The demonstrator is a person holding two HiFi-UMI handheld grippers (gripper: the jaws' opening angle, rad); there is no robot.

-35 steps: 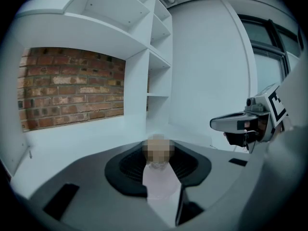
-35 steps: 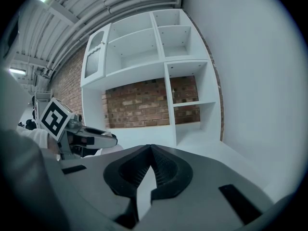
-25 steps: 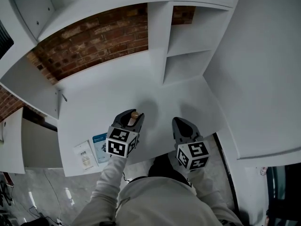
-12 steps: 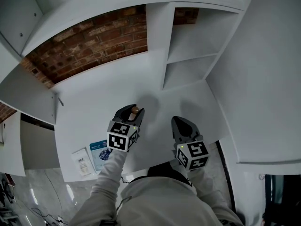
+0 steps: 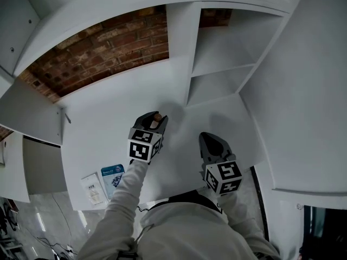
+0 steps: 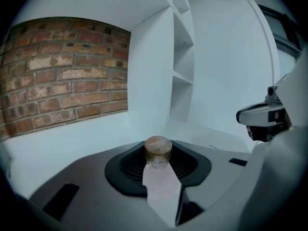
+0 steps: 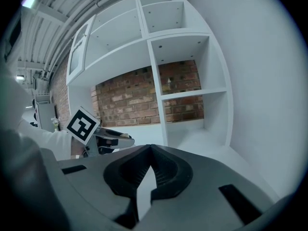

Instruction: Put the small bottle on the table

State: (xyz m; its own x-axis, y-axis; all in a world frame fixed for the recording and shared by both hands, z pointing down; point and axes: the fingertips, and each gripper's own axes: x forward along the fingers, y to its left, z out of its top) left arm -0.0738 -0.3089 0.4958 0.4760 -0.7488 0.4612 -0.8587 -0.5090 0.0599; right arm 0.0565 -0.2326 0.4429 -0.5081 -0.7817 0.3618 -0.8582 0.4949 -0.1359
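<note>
A small clear bottle (image 6: 160,179) with a brown cork-like cap (image 6: 158,148) stands upright between the jaws of my left gripper (image 6: 159,154), which is shut on it. From above, only the cap (image 5: 157,116) shows, in the left gripper (image 5: 154,121) over the middle of the white table (image 5: 103,118). Whether the bottle's base touches the table is hidden. My right gripper (image 5: 211,141) hovers to the right near the front edge. Its jaws (image 7: 150,149) are shut with nothing between them.
A white shelf unit (image 5: 217,64) rises at the table's back right, and a brick wall (image 5: 103,42) runs behind. A blue booklet (image 5: 111,175) and a white card (image 5: 92,189) lie at the front left corner. A white cabinet panel (image 5: 30,115) stands to the left.
My left gripper has carried the bottle a little farther from me over the table. The right gripper has hardly moved.
</note>
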